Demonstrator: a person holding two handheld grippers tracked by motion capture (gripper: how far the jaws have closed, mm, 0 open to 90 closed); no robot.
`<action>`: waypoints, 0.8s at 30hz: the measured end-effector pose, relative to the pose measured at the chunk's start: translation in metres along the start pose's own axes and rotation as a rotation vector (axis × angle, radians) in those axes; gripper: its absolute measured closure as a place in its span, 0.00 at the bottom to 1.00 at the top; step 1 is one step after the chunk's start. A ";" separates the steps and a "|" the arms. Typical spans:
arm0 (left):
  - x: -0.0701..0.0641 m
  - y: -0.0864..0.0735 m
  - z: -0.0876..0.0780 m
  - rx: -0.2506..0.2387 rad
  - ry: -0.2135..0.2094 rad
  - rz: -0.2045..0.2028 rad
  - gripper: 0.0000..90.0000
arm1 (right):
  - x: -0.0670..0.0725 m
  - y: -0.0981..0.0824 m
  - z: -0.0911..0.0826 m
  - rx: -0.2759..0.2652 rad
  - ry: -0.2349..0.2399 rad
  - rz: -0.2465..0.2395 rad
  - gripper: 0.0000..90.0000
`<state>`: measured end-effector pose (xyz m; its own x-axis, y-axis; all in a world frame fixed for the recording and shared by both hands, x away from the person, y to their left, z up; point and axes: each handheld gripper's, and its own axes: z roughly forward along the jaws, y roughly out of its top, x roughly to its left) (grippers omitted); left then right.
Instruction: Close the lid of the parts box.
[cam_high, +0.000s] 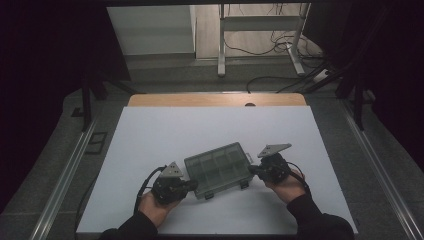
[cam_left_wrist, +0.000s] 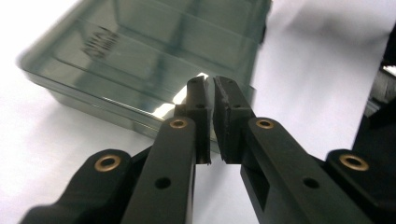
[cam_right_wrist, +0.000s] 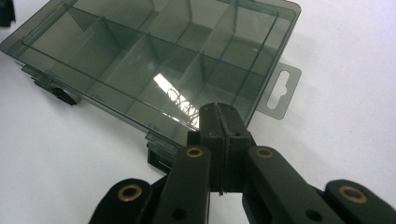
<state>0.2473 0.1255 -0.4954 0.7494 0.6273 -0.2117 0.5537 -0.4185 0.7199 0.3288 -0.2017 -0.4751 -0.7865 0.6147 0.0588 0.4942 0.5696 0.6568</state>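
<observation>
A smoky, see-through compartment box (cam_high: 217, 169) lies closed and skewed on the white table (cam_high: 165, 135). Its dividers show through the lid (cam_right_wrist: 154, 51), and a hang tab (cam_right_wrist: 280, 91) sticks out of one end. My left gripper (cam_high: 192, 186) points at the box's near left corner. Its jaws stand all but together, with a thin slit between the pads and nothing in it (cam_left_wrist: 210, 88). My right gripper (cam_high: 252, 171) is at the box's right end, beside a latch (cam_right_wrist: 161, 156). It is shut and empty (cam_right_wrist: 218, 109). Whether either tip touches the box (cam_left_wrist: 140, 51) I cannot tell.
A wooden strip (cam_high: 215, 99) borders the table's far edge. Beyond it, metal desk legs (cam_high: 221, 45) and cables (cam_high: 280, 45) sit on the floor. Metal rails (cam_high: 65, 180) run along both sides of the table. A second latch (cam_right_wrist: 60, 93) sits farther along the box's front.
</observation>
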 end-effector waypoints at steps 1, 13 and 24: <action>-0.003 -0.001 0.001 0.003 0.000 0.004 0.94 | 0.000 0.000 0.000 0.000 0.001 0.000 0.99; -0.026 -0.016 0.015 0.088 -0.003 0.056 0.95 | 0.001 0.000 0.000 0.004 0.007 -0.005 0.99; -0.007 -0.016 0.022 0.125 0.029 0.011 0.98 | 0.003 0.001 0.001 0.002 0.025 -0.018 0.99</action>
<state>0.2407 0.1134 -0.5200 0.7461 0.6400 -0.1838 0.5876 -0.5031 0.6337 0.3274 -0.1989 -0.4756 -0.8044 0.5905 0.0652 0.4802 0.5818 0.6564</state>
